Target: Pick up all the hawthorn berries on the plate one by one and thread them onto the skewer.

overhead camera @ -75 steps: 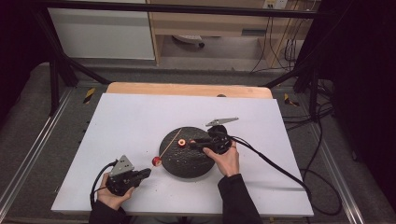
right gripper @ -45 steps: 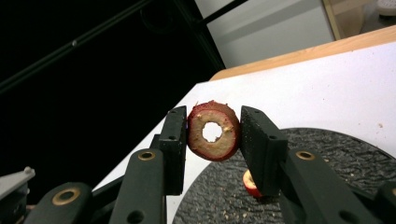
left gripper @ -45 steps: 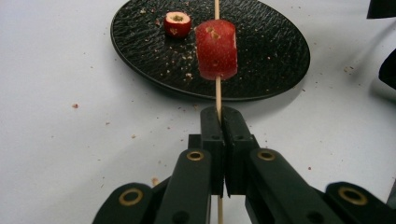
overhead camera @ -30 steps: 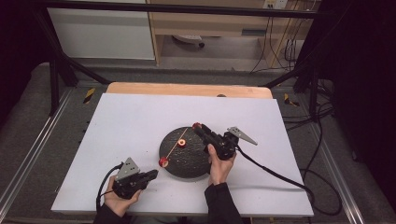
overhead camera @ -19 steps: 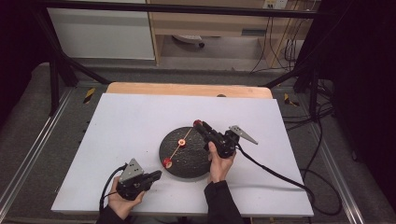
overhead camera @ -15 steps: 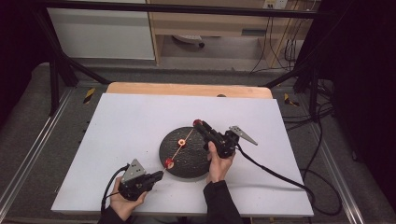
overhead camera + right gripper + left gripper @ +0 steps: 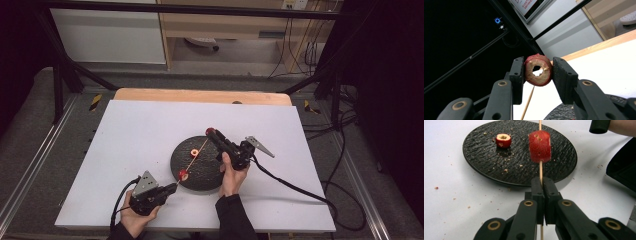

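A thin wooden skewer (image 7: 540, 170) carries a red fruit chunk (image 7: 539, 146), seen in the high view as the chunk (image 7: 183, 174) at the near edge of the black round plate (image 7: 205, 175). My left gripper (image 7: 543, 183) is shut on the skewer's lower end, low at the plate's near left (image 7: 170, 188). A second cored red piece (image 7: 503, 140) lies on the plate (image 7: 486, 157). My right gripper (image 7: 538, 72) is shut on a cored red fruit ring (image 7: 538, 70), held above the plate's far side (image 7: 211, 133) close to the skewer's tip (image 7: 205, 143).
The plate sits on a white board (image 7: 125, 145) over a wooden table (image 7: 165, 95). Crumbs dot the board (image 7: 454, 195) beside the plate. The right gripper's cable (image 7: 295, 187) trails across the board to the right. Dark frame bars (image 7: 65, 70) stand behind.
The right gripper swung up off the plate, its tip now raised over the far rim with the ring. The left gripper and skewer crept slightly right. Little has moved in the last half second.
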Demonstrator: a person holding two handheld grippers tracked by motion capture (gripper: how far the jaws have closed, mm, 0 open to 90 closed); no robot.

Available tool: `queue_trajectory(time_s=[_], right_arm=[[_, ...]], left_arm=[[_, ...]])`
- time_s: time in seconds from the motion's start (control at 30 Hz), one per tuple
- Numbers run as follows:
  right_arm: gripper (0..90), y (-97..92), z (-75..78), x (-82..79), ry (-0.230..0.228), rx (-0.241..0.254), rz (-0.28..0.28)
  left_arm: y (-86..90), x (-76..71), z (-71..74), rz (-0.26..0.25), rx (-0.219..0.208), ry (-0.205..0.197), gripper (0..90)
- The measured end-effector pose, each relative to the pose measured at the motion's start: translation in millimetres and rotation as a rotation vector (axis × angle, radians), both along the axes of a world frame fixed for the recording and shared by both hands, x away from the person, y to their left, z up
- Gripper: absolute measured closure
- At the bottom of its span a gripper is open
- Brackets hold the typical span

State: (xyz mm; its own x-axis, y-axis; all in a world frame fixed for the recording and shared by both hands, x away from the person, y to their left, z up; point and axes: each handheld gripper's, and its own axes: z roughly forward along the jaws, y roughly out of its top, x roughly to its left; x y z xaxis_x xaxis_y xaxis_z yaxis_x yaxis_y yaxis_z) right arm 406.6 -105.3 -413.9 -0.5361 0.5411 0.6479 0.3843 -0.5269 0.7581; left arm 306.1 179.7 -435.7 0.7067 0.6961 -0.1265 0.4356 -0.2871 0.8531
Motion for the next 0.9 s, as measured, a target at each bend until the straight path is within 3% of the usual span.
queue_trajectory(time_s=[0.43,0.9], right_arm=[[63.2,3.4,-4.1,-2.4,0.002,0.041,0.004],[63.2,6.7,-8.6,-7.0,0.016,0.041,0.027]], left_arm=[[-10.0,-0.6,0.3,0.048,-0.061,-0.014,88.1],[-33.0,13.8,11.6,0.079,-0.062,-0.02,88.1]])
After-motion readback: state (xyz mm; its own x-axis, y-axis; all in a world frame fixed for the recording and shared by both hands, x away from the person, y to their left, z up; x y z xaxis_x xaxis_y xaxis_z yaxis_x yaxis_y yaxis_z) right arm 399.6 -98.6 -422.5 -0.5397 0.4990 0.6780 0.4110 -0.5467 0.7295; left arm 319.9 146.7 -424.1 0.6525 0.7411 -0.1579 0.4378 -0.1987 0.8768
